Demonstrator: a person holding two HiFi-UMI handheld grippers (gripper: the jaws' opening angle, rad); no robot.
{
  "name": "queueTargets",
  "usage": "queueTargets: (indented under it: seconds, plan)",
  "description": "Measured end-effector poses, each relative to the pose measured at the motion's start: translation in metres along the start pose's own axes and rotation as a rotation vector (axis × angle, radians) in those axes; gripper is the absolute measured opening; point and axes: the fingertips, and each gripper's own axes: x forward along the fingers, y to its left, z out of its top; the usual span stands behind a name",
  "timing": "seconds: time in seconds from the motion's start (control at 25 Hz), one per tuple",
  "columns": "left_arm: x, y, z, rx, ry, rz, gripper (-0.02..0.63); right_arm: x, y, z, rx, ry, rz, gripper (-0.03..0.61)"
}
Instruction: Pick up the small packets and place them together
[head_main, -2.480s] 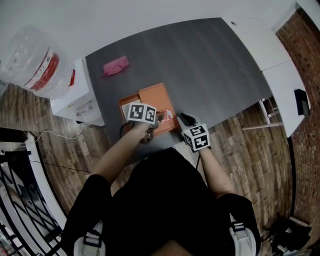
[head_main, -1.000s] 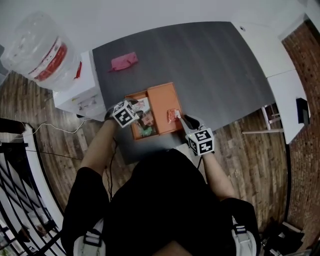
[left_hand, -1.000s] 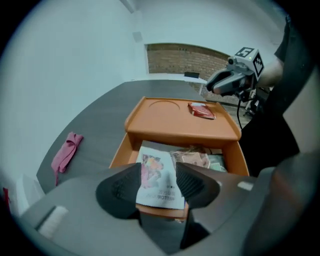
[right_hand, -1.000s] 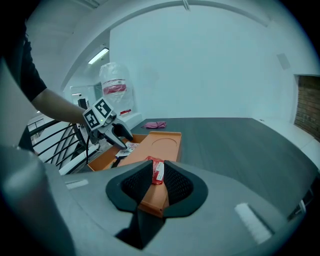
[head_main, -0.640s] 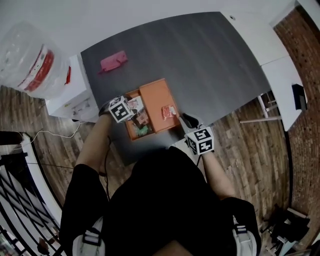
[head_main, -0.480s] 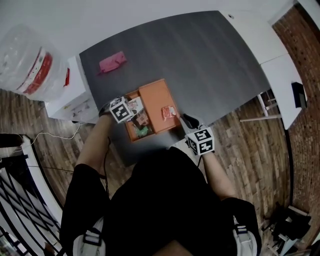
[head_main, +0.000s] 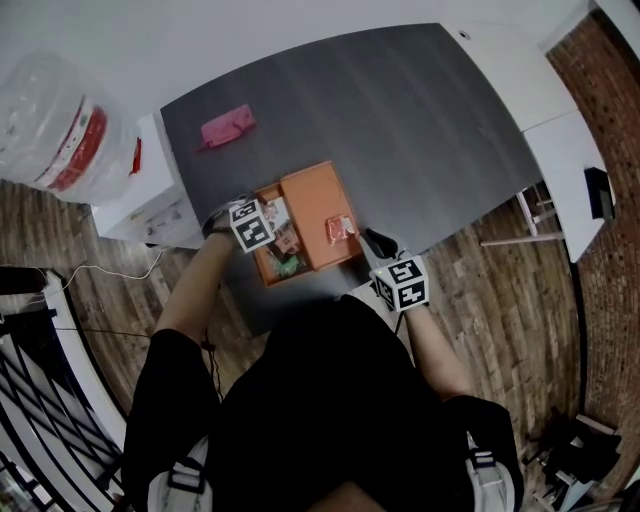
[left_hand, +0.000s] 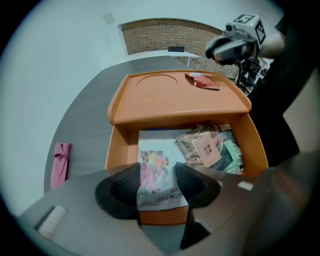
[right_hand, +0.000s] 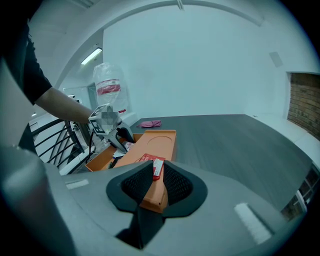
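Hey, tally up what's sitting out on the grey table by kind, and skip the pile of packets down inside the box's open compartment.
Orange box: 1
Red packet, lying on the box's lid: 1
Pink cloth, apart from the box: 1
Total: 3

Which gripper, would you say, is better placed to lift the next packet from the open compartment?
Left. The left gripper hangs over the compartment; its jaws, just closing somewhat, stand apart, the white packet showing between them. The right gripper seems clamped on a corner of the orange lid.
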Motion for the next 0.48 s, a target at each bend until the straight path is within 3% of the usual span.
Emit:
queueTargets:
  seconds: [0.2, 0.44, 0.48]
  plan:
    - [0.002, 0.002, -0.001, -0.002, -0.001, 0.020, 0.224, 0.003, 0.001, -0.001, -0.014, 0.007, 0.011, 0.063]
    - [-0.006, 0.006, 0.003, -0.064, -0.065, 0.038, 0.207, 0.003, -0.001, 0.000, -0.012, 0.005, 0.011, 0.061]
    - [-0.010, 0.008, 0.004, -0.070, -0.078, 0.055, 0.152, 0.003, -0.001, 0.000, -0.013, 0.004, 0.011, 0.061]
